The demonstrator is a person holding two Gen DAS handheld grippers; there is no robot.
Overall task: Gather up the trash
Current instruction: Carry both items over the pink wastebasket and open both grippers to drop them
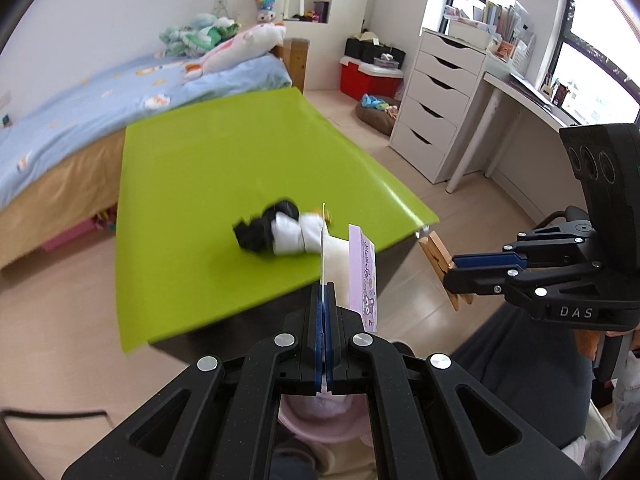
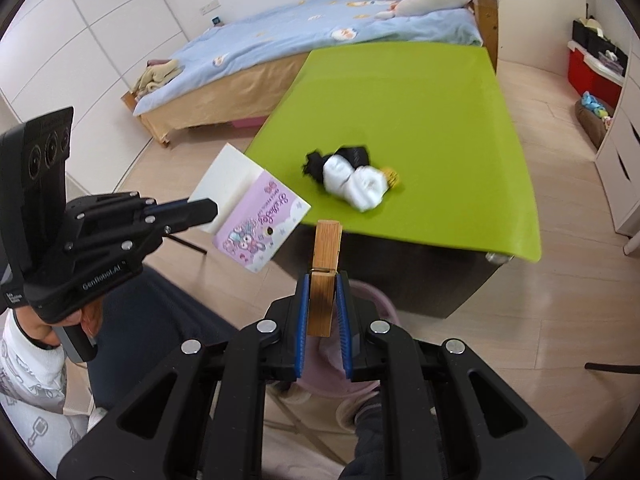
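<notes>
Pink plastic basin (image 2: 372,300) largely hidden behind the black right gripper (image 2: 322,312); crumpled black-and-white cloth bundle (image 1: 276,232) beyond it motion-blurred; small yellow item (image 2: 390,176) touching bundle unidentifiable.

A bright bedroom with pale walls and a light tiled floor (image 1: 60,320).

A bed (image 1: 80,120) with a blue patterned cover stands along the wall, plush toys (image 1: 240,46) piled at its head. A white drawer unit (image 1: 434,100) and a white desk (image 1: 520,96) sit under daylit windows (image 1: 600,40); a red storage box (image 1: 370,80) stands nearby.
</notes>
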